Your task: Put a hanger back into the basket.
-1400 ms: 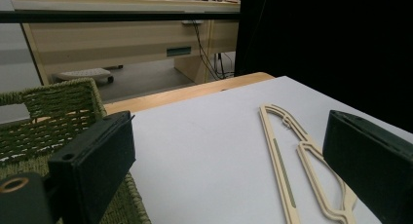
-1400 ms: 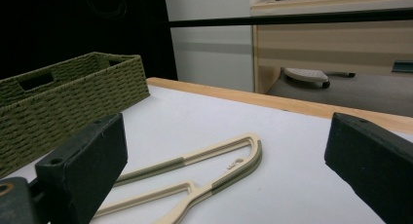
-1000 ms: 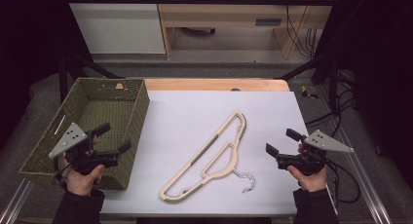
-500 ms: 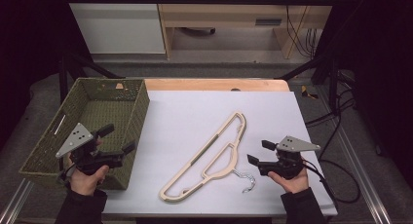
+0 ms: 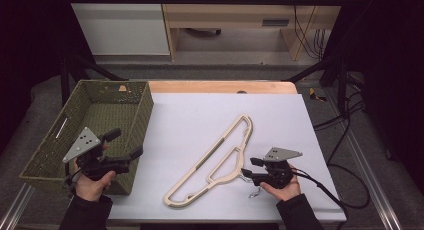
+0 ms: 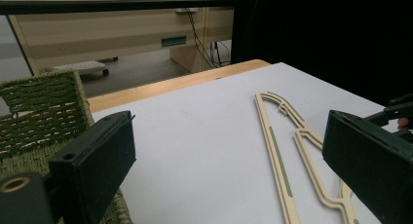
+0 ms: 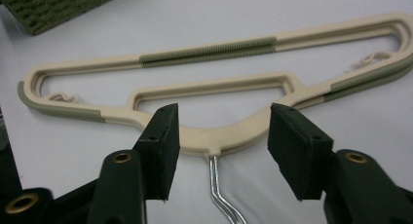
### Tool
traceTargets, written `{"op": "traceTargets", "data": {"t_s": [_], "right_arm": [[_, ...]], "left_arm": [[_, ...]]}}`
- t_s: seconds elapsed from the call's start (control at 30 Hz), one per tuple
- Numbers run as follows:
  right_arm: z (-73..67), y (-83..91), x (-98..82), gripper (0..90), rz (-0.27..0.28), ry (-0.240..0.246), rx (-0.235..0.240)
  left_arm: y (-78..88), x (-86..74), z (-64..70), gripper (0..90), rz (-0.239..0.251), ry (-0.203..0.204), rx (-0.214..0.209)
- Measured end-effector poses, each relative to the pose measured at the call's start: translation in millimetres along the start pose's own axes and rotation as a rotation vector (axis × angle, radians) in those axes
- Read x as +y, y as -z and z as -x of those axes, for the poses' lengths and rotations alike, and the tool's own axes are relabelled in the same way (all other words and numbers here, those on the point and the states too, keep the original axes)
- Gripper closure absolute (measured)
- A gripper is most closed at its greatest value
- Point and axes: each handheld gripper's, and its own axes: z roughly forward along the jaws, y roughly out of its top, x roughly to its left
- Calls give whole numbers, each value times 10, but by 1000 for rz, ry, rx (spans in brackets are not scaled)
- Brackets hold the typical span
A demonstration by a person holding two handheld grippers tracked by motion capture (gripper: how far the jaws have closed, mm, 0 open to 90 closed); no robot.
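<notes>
- High view: white sheet-covered table [image 5: 200, 125] with a bare wood strip along the far edge; dark grey floor beyond, light wood bench and white cabinet at the back, cables to the right.
- Green woven rectangular basket [image 5: 132, 102] sits on the table's left edge. Left gripper [image 5: 125, 147] is held over its near right corner, jaws apart, nothing between them.
- Flat beige plastic clothes hanger with a metal hook [image 5: 220, 160] lies diagonally mid-table. Right gripper [image 5: 250, 167] sits low at its hook end.
- Left gripper view: jaws wide, bare white surface between them; hanger [image 6: 282, 151] to the right, basket wall [image 6: 39, 112] to the left.
- Right gripper view: jaws [image 7: 221, 136] have just been closing; they straddle the hanger neck [image 7: 219, 139] above the wire hook, pads not touching it.
</notes>
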Motion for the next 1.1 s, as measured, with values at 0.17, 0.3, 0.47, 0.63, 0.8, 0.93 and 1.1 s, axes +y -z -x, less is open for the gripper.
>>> {"op": "traceTargets", "data": {"t_s": [0.17, 0.3, 0.47, 0.63, 0.8, 0.93, 1.1], "right_arm": [[-3, -108, -52, 537, -49, 5, 14], [6, -176, -105, 648, -79, 2, 37], [27, -205, -138, 701, -106, 7, 38], [22, -243, -172, 771, -125, 15, 44], [28, -277, -195, 810, -145, 27, 31], [26, -304, -211, 846, -165, 22, 41], [45, -315, -216, 882, -165, 7, 63]], "left_arm": [[-6, 2, 18, 50, 0, -4, -1], [-11, -1, 38, 51, -1, -6, -7], [-32, -8, 52, 52, -8, -8, -9], [-53, -16, 75, 53, -14, -9, -15], [-78, -22, 93, 53, -23, -17, -19], [-98, -29, 105, 53, -32, -17, -20], [-113, -33, 128, 54, -37, -20, -25]]}}
